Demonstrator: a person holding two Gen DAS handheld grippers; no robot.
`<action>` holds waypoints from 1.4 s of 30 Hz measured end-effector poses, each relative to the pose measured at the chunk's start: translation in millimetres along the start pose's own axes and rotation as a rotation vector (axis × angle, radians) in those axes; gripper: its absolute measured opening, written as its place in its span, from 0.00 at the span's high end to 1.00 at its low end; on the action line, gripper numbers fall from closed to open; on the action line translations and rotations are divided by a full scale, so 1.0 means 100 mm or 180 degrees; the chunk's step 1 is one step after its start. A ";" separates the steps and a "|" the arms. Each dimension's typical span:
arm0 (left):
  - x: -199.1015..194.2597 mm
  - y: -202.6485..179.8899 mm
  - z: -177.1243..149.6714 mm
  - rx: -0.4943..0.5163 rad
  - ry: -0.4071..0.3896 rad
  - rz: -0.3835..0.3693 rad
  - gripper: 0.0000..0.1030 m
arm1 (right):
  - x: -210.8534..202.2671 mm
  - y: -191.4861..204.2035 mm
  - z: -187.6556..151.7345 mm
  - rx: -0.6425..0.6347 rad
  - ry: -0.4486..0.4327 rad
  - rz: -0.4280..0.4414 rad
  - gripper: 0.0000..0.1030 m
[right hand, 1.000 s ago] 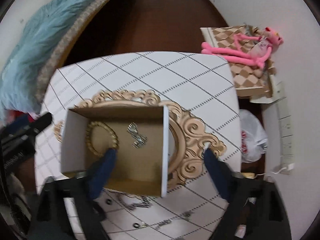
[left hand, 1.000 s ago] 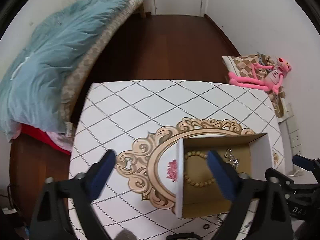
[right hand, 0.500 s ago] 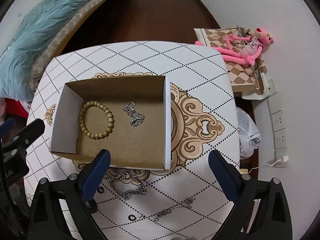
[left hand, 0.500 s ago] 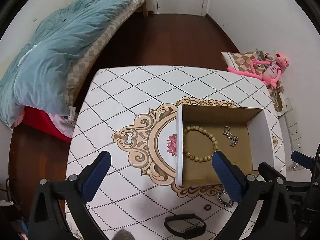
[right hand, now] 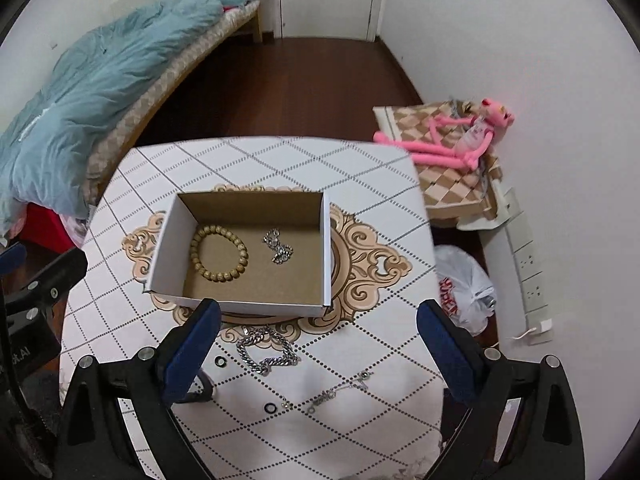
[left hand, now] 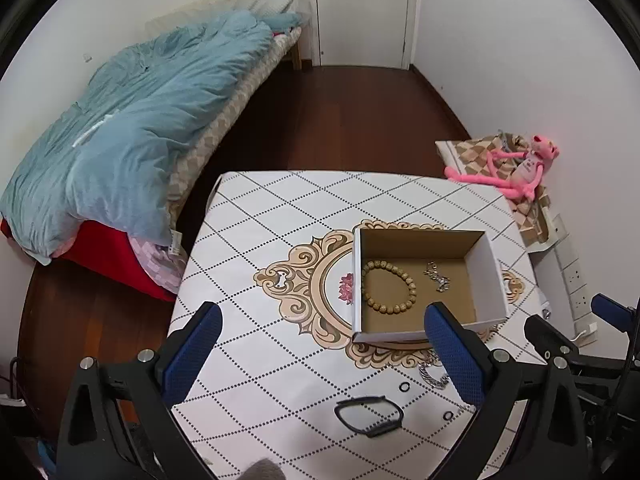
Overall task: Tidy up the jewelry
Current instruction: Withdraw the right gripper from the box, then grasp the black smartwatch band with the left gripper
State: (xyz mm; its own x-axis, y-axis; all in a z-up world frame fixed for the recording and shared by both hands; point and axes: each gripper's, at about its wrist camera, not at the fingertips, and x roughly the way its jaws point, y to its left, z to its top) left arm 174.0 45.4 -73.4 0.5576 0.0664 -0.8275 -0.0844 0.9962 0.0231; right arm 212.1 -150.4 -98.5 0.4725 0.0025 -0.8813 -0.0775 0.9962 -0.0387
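Jewelry is split between box and surface. Cardboard box (right hand: 244,256) sits mid-surface, open top; inside lie a wooden bead bracelet (right hand: 219,254) and a small silver chain (right hand: 278,246), apart from each other. Not yet boxed, on the patterned surface (right hand: 280,160) just in front of the box: a heavy silver chain (right hand: 266,352), a thin chain (right hand: 340,392) nearer the right gripper, small dark rings (right hand: 271,407), and a black band (left hand: 369,416) seen from the left wrist view.

Left gripper (left hand: 328,356): fingers spread wide, holding nothing, above the near part of the surface. Right gripper (right hand: 318,354): fingers likewise wide apart and empty, the heavy silver chain lying between and below them.

Judgement: step in hand is between picks, two pieces stowed, several left. Next move likely calls for the right gripper to descend over the heavy silver chain, centre on a bunched section, and close low enough to catch links without skating on the surface. Rings will be harder: flat, small.
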 end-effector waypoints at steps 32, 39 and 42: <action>0.55 0.20 -1.01 -0.0094 0.0650 0.0271 0.00 | 0.76 -0.22 -1.17 0.0516 0.0642 0.0599 0.51; 0.80 0.16 -1.09 -0.0152 0.0844 -0.0046 0.10 | 0.93 -0.09 -1.24 0.0419 0.0573 0.0663 0.59; 0.94 0.11 -1.09 -0.0150 0.0971 -0.0152 0.24 | 1.01 -0.03 -1.27 0.0363 0.0629 0.0655 0.73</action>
State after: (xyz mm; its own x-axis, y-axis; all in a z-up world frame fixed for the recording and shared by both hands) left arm 135.3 56.1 -212.5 0.2887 -0.0078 -0.9574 -0.1062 0.9935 -0.0401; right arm 148.8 -164.1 -247.4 0.2762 0.1994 -0.9402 -0.0495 0.9799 0.1933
